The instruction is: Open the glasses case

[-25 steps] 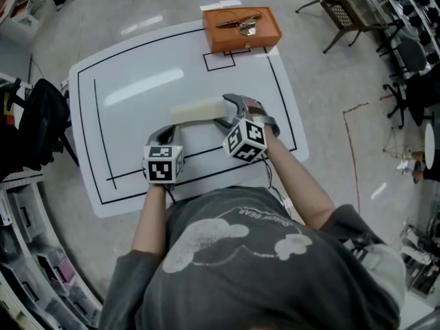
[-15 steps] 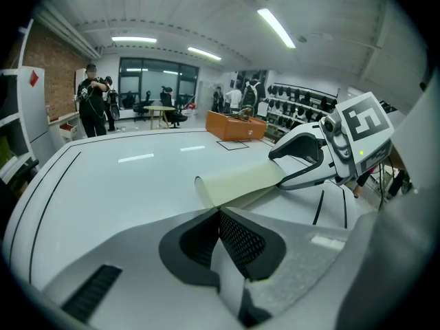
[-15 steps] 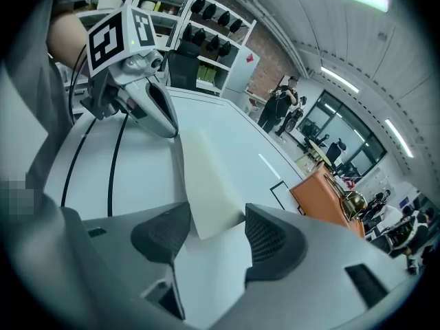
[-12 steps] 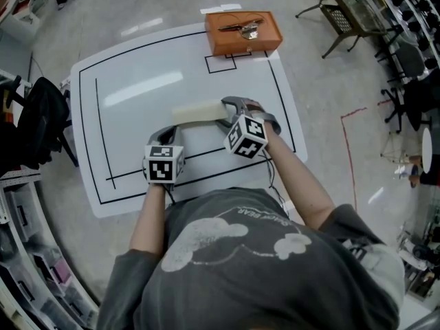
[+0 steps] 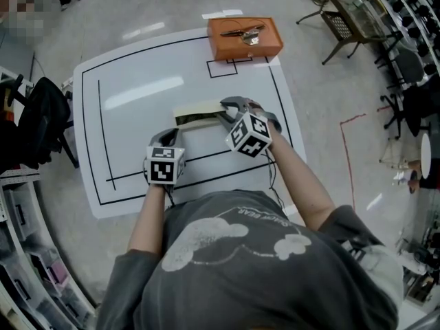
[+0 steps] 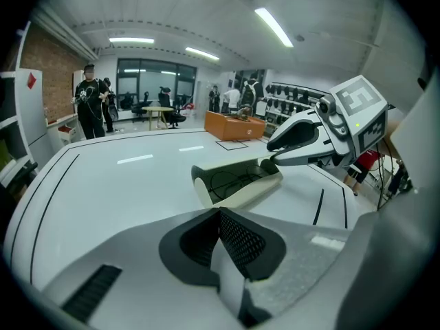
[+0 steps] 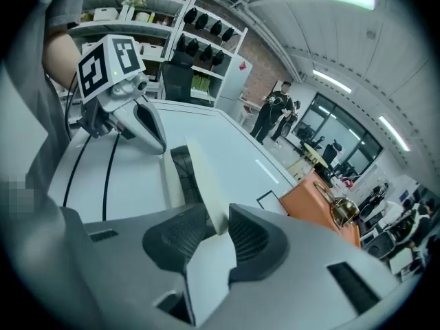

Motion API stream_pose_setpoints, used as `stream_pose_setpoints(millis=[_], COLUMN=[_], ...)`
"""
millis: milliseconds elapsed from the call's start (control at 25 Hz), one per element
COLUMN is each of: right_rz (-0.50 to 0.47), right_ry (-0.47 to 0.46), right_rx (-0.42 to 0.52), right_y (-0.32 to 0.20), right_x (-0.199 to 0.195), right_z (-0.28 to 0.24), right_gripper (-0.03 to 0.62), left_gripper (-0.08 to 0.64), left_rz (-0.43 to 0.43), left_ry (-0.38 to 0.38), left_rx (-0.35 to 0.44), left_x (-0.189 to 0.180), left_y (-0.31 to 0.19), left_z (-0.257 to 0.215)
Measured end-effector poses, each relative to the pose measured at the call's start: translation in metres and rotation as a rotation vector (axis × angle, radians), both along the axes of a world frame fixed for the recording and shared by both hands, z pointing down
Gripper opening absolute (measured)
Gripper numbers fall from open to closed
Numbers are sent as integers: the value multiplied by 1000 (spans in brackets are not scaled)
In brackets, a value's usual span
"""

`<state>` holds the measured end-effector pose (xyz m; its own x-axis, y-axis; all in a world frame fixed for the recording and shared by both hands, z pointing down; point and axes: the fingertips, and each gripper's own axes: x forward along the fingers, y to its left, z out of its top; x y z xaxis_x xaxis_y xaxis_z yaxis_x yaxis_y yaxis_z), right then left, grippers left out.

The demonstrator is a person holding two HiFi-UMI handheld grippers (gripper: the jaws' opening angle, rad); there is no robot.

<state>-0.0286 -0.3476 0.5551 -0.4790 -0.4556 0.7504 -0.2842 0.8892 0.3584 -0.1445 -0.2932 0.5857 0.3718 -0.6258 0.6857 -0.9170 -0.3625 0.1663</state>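
My right gripper's (image 7: 214, 236) jaws are closing on the glasses case's (image 5: 196, 113) part-raised lid (image 7: 203, 177), my left gripper (image 6: 221, 239) pinched together on nothing; next, I'd swing the lid fully back.

I've bare white table (image 5: 130, 136) across the left half of the frame, free to cross. Mid-frame the open glasses case (image 5: 198, 113) lies crosswise; the orange box (image 5: 245, 38) blocks the top edge, right of centre.

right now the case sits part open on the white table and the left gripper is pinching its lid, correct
No, the right gripper has the lid; its fingers are closing on it, per the right gripper view. The left gripper is shut, empty, short of the case.
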Motion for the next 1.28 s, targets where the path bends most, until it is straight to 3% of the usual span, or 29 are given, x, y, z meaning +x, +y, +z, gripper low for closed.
stream_pose_setpoints(millis=[320,560,1040,1280], right_rz=[34,121,166,176], right_ry=[-17,-72,-84,-130], right_rx=[36,-17,-59,-17], right_y=[-23,-44,-55,-49], right_x=[-1,-5,-7,-4], right_z=[-7,-5,-6,-18], right_gripper=[67,80,91,112], left_gripper=[2,2,2,2], left_rz=[0,-7,-12,-46], left_ry=[2,16,2,36], left_rx=[-4,-3,-9,78], left_x=[0,-1,-2,-2], left_y=[-1,-1,-1,-10], left_z=[0,0,0,-26])
